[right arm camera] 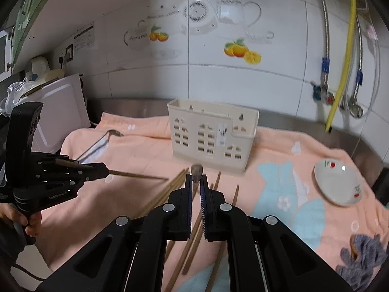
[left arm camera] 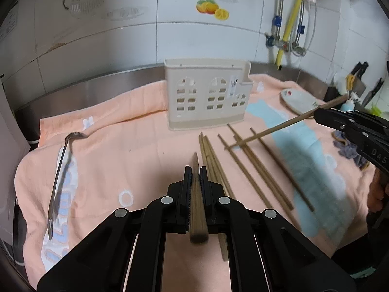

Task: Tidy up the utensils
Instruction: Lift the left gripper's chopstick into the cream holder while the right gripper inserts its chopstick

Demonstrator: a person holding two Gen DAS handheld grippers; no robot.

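Two chopsticks are up off the towel, one pinched in each of our grippers.

Our left gripper (left arm camera: 196, 170) has its jaws pressed on a wooden chopstick (left arm camera: 197, 209) running lengthwise between the pads; our right gripper (right arm camera: 196, 178) clamps another chopstick (left arm camera: 274, 129), seen end-on in its own view, slanting above the rest. Several loose chopsticks (left arm camera: 245, 168) lie on the peach towel (left arm camera: 136, 146) in front of the cream utensil holder (left arm camera: 206, 95). We see a ladle (left arm camera: 60, 170) at the left, a small dish (left arm camera: 300, 99) at the right.
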